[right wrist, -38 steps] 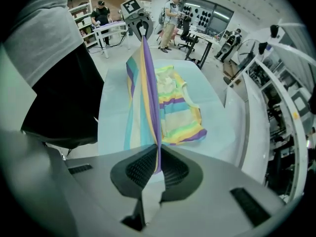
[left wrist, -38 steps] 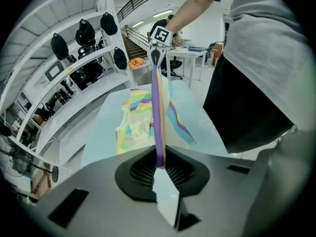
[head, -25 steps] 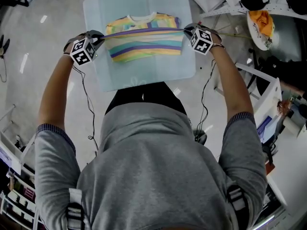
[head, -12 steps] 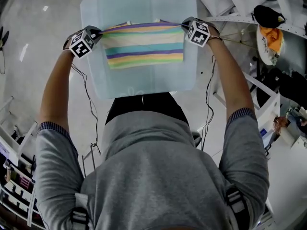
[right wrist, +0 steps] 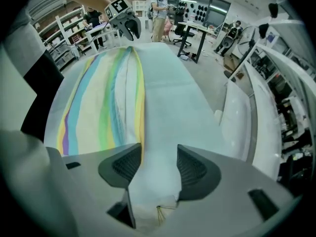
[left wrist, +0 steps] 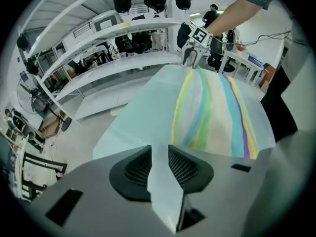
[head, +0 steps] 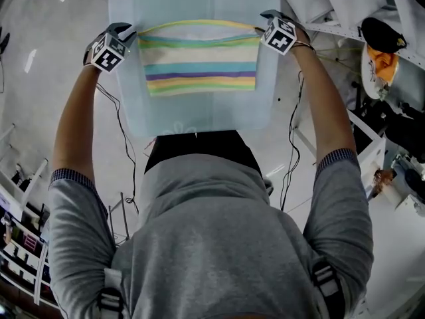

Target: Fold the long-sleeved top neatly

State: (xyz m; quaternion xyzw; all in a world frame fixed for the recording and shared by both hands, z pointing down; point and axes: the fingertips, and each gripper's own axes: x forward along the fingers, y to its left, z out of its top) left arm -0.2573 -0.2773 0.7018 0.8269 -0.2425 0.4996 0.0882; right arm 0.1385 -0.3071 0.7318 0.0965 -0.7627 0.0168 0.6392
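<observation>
The striped top (head: 198, 62) is lying folded into a flat rectangle on the pale blue table (head: 199, 118). The left gripper (left wrist: 159, 151) is hovering at its far left corner and the right gripper (right wrist: 159, 151) at its far right corner. Both pairs of jaws are opening, with only table showing between them, though the right one's jaw may be brushing the yellow edge.
</observation>
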